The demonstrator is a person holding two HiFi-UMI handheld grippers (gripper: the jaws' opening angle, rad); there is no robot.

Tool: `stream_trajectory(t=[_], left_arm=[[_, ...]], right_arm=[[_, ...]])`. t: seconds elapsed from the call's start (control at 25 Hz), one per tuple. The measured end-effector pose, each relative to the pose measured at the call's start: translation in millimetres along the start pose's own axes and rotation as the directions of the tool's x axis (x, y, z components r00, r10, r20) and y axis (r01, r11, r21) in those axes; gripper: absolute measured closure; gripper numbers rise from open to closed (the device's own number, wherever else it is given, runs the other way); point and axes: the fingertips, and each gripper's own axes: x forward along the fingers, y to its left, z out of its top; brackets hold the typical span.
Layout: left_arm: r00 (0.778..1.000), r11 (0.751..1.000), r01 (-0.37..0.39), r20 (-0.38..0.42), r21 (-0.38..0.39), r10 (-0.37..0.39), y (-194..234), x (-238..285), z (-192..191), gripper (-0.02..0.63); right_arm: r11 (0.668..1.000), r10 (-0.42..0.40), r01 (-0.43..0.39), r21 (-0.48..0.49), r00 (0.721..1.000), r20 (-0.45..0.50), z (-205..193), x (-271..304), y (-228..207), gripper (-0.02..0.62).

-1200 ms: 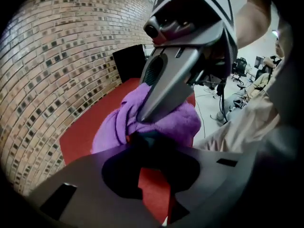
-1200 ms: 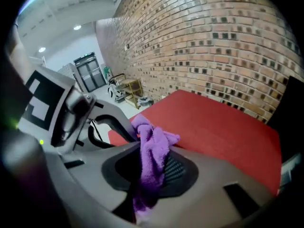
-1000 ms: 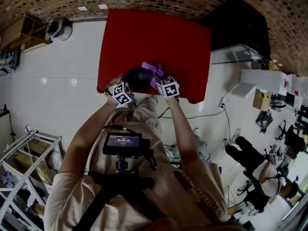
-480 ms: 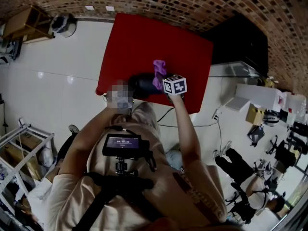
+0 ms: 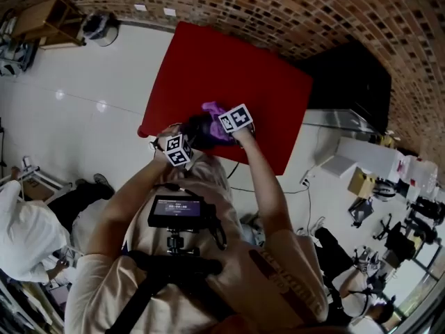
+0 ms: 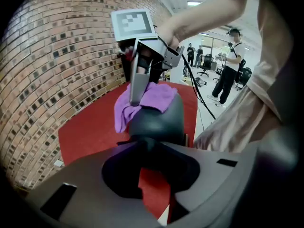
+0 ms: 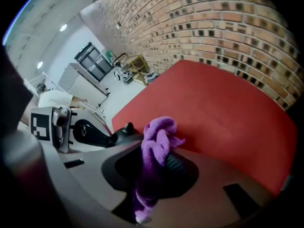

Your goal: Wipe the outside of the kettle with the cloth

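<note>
Room: a brick wall on the far side, a white floor, and a red table that stands against the wall.
Kettle: dark grey. It stands at the near edge of the red table, a bit left of the middle.
Cloth: purple and bunched up. It lies on top of the kettle and hangs a little down one side.
My right gripper: the jaws are pinched tight on the cloth. They rest the cloth on the kettle's top.
My left gripper: the jaws are nearly closed and clamped on the kettle's black handle, at the kettle's near left side.
Right of the table: a black cabinet by the wall.
Far left: a wooden shelf by the wall.
</note>
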Motion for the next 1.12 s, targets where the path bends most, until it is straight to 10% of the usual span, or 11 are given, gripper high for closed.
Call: stream_trajectory(t=[0.2, 0.36, 0.6, 0.84, 1.12], left_arm=[[1.0, 0.999, -0.009, 0.01, -0.033, 0.01, 2.6, -0.1, -0.7, 0.545], [1.0, 0.998, -0.008, 0.021, -0.058, 0.009, 0.1, -0.5, 1.9, 0.545], [1.0, 0.997, -0.021, 0.019, -0.073, 0.022, 1.2, -3.0, 2.3, 0.545], [1.0, 0.996, -0.029, -0.005, -0.087, 0.028, 2.9, 0.5, 3.7, 0.545], [1.0, 0.993, -0.03, -0.008, -0.113, 0.029, 1.6, 0.4, 1.9, 0.545]], right_arm=[[0.972, -0.031, 0.016, 0.233, 0.998, 0.063, -42.4, -33.2, -84.1, 0.506], [0.974, -0.105, 0.121, 0.19, 0.99, -0.094, -86.5, -39.9, -121.1, 0.505], [0.995, 0.044, -0.057, 0.082, 0.986, 0.161, 35.2, -49.9, -70.4, 0.506], [0.961, 0.249, -0.258, -0.1, 0.964, -0.093, 66.0, 40.2, 26.3, 0.505], [0.976, 0.213, -0.205, 0.067, 0.966, -0.145, 2.9, 13.1, -57.0, 0.506]])
